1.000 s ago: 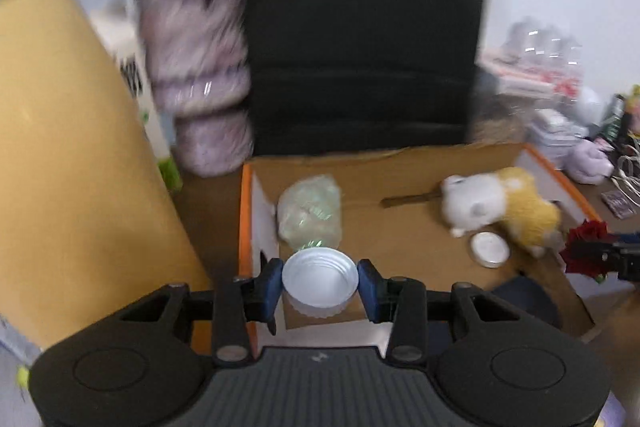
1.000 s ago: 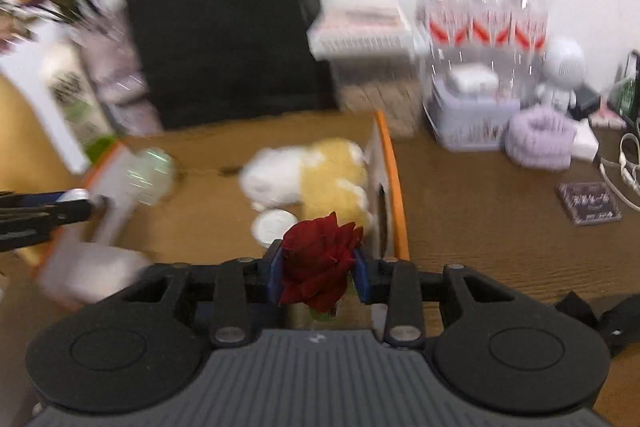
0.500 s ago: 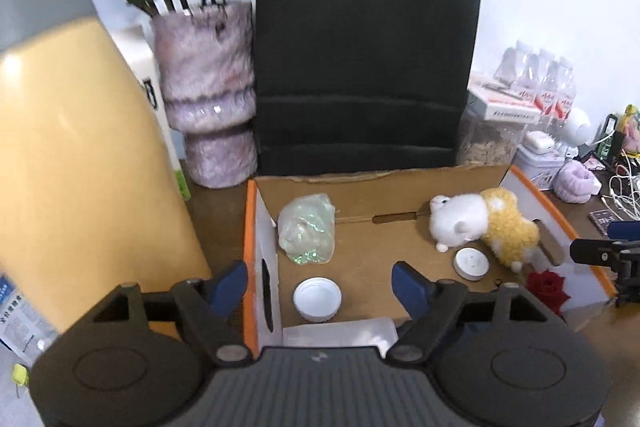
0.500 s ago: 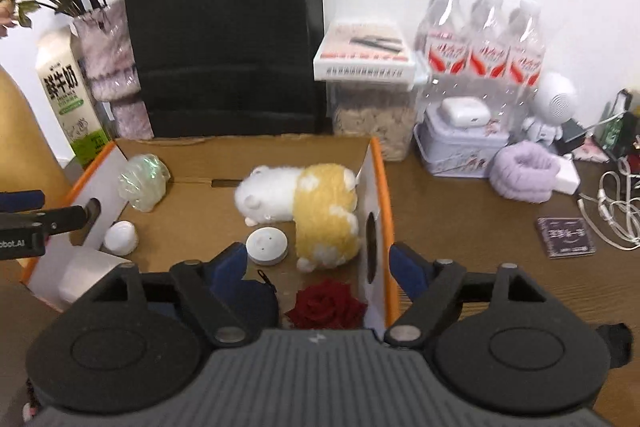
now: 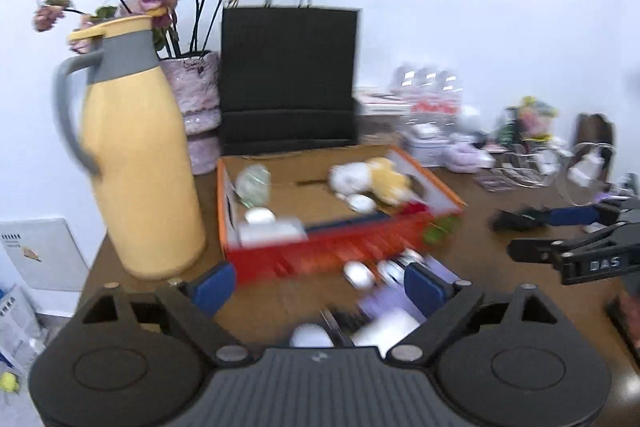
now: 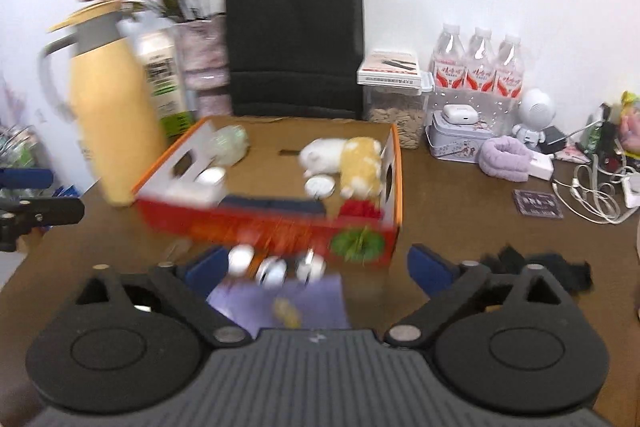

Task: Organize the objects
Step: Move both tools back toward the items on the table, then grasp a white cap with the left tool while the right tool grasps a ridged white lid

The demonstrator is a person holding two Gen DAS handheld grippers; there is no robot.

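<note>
Nearest the cameras, both tools are spreading their jaws with nothing between the pads. The left tool (image 5: 318, 285) is hanging over the brown bench (image 5: 480, 259), above a blurred purple sheet (image 5: 396, 301) and small white round pieces (image 5: 358, 275) lying just in front of the box. The right tool (image 6: 318, 265) is sitting over the same purple sheet (image 6: 280, 301), with three white round pieces (image 6: 276, 269) just beyond its tips.

Past them, the orange cardboard box (image 6: 394, 163) is resting on the bench, apart from both tools. Inside it a red rose (image 6: 360, 209) is lying at the near right corner, a white cap (image 5: 260, 215) at the near left, and a white-and-yellow plush toy (image 6: 344, 157) beside a round white disc (image 6: 319, 185) further in.

Behind are standing a yellow jug (image 5: 136, 163), a black paper bag (image 6: 294, 35) and water bottles (image 6: 478, 67).
</note>
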